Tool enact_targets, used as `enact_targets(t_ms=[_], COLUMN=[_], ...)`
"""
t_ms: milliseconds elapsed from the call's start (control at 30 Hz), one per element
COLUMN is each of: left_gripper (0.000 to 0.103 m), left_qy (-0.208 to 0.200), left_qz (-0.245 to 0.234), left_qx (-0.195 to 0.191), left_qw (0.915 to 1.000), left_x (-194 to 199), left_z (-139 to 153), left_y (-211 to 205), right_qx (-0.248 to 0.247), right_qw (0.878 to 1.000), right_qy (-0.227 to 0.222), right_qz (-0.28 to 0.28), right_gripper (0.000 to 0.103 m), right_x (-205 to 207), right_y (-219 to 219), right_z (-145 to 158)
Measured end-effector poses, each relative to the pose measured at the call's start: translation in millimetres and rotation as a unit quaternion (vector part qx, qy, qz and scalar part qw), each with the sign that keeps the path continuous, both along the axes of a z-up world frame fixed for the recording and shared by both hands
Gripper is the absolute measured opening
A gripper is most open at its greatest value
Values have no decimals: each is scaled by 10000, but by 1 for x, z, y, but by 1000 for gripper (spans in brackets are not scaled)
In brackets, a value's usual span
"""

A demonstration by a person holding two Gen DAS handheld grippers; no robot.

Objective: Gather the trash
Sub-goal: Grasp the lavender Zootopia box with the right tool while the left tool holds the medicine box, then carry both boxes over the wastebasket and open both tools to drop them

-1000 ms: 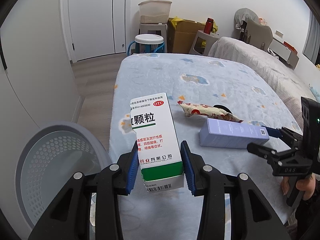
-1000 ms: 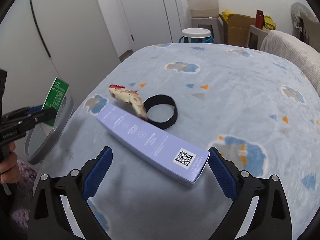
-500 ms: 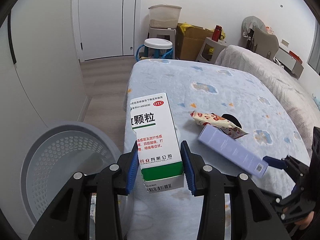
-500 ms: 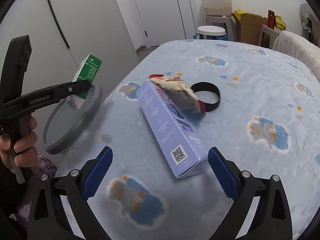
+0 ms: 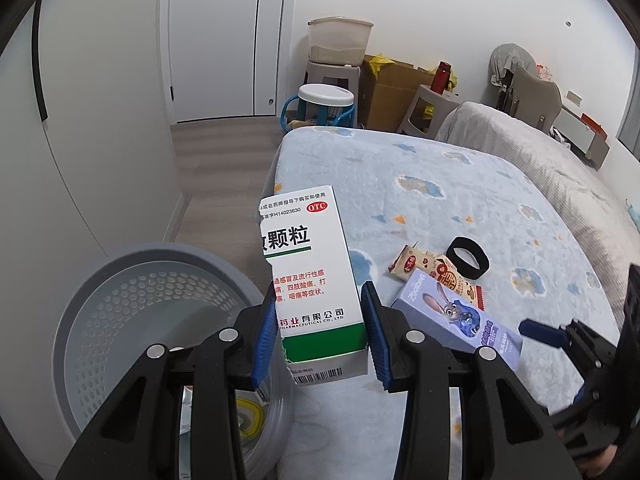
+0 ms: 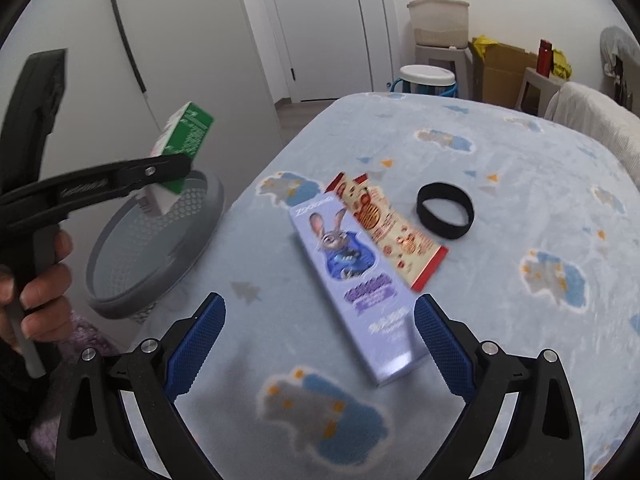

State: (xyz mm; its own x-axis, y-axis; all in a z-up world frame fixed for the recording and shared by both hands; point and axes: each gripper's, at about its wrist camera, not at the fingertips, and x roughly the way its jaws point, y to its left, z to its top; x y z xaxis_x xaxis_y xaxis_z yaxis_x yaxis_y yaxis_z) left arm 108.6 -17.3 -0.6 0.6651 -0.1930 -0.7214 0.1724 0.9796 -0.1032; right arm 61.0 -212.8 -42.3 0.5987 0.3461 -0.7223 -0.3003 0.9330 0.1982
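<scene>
Medicine box sat clamped between the blue pads of the left gripper, jaws drawn in narrow on its lower green band, box upright and lifted off the bed, hanging by the rim of the grey perforated wastebasket; from the right wrist view it hung just above that rim. Looked like light, stiff cardboard, likely empty, with a torn bottom flap; a squeeze across the narrow faces should hold fine, though too hard a squeeze would probably crush it. Right gripper stood wide open with nothing between its pads, poised near the end of the purple rabbit-print carton, which lay flat on the bed on the far side from the wastebasket. That carton seemed equally light and rigid, probably slick printed card; best taken across its short width near the close end. Snack wrapper lay touching the carton's far edge: thin crinkly film, soft, likely to slip, pinch at a flat end. Black band lay just beyond the wrapper, further again from the wastebasket; whether it counts as trash was unclear.
</scene>
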Motion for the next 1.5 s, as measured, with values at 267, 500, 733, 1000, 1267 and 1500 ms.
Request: enact_targets(t_ms=[267, 500, 733, 1000, 1267, 1500], left_gripper=[39, 39, 39, 39, 39, 39], left_qy=[8, 40, -21, -181, -105, -81], left_qz=[71, 142, 185, 328, 626, 969], left_qx=[65, 109, 195, 318, 455, 589], left_qw=[10000, 9998, 9996, 9988, 9969, 9935], left_x=[1, 2, -2, -18, -28, -35], left_z=[-2, -4, -3, 0, -7, -12], left_y=[9, 16, 20, 39, 61, 84], right_qx=[-214, -607, -440, -95, 181, 285], right_qw=[9987, 9952, 9960, 9982, 9987, 9974], right_qy=[465, 763, 780, 598, 375, 287], right_qz=[-53, 88, -70, 50, 297, 603], right_gripper=[78, 65, 45, 44, 44, 44], right_x=[36, 42, 39, 31, 28, 26], right_y=[1, 20, 24, 45, 73, 106], right_z=[-21, -36, -34, -16, 6, 15])
